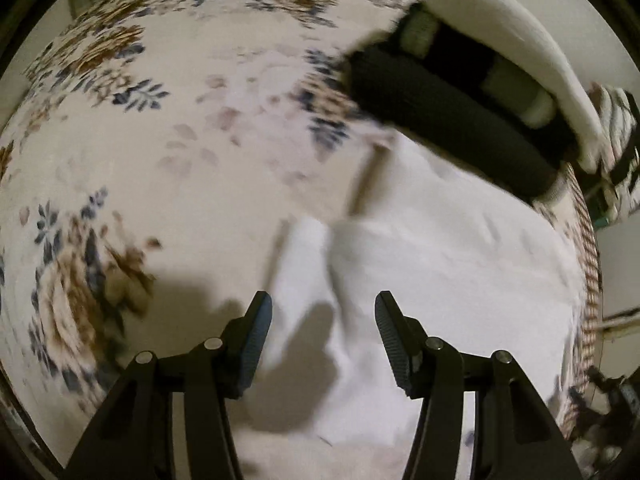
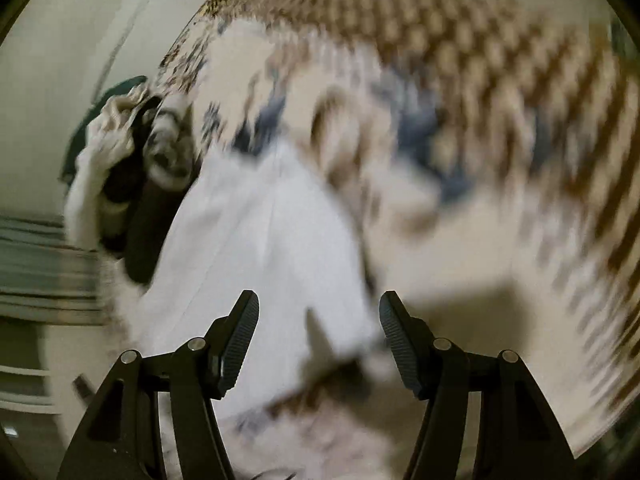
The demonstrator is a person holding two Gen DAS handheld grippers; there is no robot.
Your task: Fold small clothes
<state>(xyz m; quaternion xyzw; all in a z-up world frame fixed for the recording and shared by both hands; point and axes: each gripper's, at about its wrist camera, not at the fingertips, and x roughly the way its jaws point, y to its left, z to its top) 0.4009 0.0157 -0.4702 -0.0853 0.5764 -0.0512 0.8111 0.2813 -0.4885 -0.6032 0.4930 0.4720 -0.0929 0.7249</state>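
Observation:
A white garment lies rumpled on a floral bedspread. In the left wrist view my left gripper hangs open just above the garment's left part. Nothing is pinched between its pads, and its shadow falls on the cloth. The same white garment fills the blurred right wrist view. My right gripper stands open over its near right corner, pads clear of the cloth. The black body of the right-hand tool and a white sleeve cross the upper right of the left wrist view.
A brown-and-cream patterned band of the bedspread runs along its far side. At the left, a person's hand holds the left-hand tool. A striped surface and a pale wall lie beyond the bed's edge.

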